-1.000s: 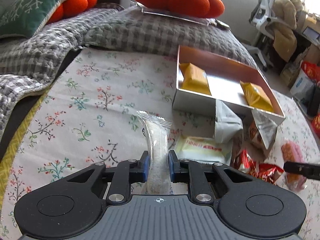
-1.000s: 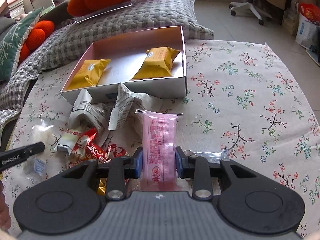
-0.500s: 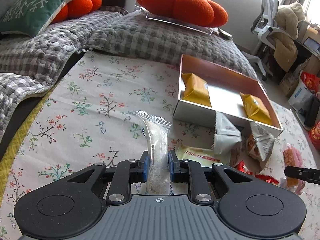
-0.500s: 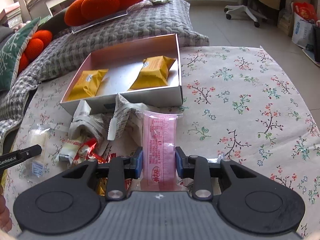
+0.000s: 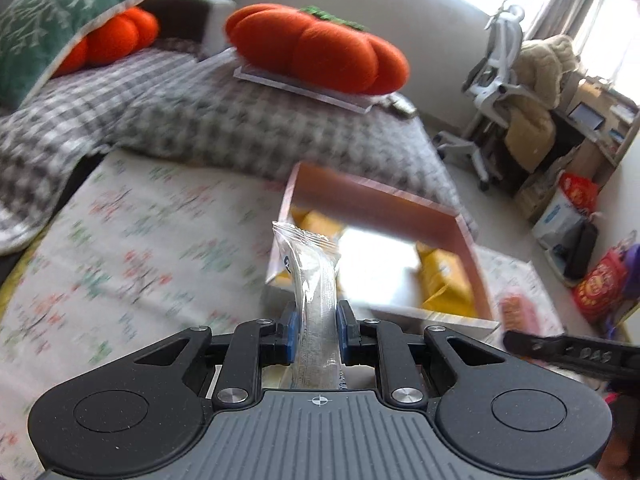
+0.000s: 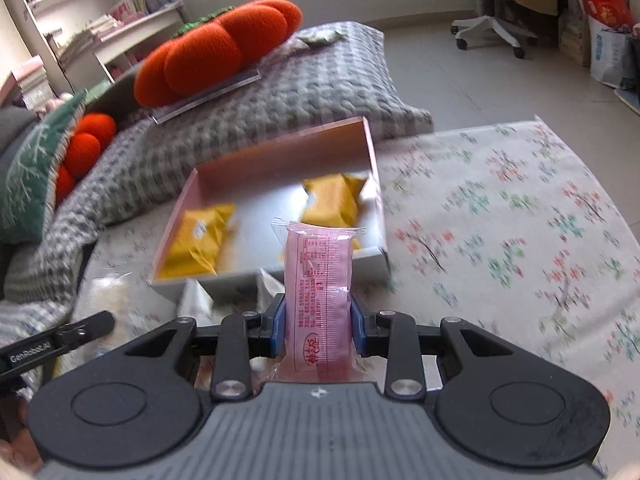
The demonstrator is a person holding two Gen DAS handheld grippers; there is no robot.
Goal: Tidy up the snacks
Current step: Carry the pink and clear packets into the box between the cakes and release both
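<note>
Right now I have both grippers loaded, and I read this as the carry toward the box.

On the left side, my left gripper [image 5: 316, 334] is clamped on a clear wrapped snack [image 5: 314, 276]. The pads pinch it low on its length, so most of the packet stands up ahead of the fingers with its crimped top edge free; that should let me drop it end-first without the fingers touching the box wall. It hangs in the air, in line with the near left corner of the pink box [image 5: 384, 200], which sits on the floral cloth [image 5: 132, 240].

In the middle, the box is open and shallow, with two yellow packets [image 6: 200, 240] lying flat inside, one toward each end. The bare floor between them is, I judge, where the next snacks belong. Just in front of its near wall lie loose grey-white packets [image 6: 196, 300], still outside.

On the right, my right gripper [image 6: 318, 330] is closed on a pink wrapped snack [image 6: 320, 292], again gripped near its lower end so the printed face stands upright ahead of the camera. It is off the cloth, in front of the box's near wall toward the right end.

Holding one packet in each gripper lets me fill the box in a single pass, though I will have to keep the two from crowding the same gap.
</note>
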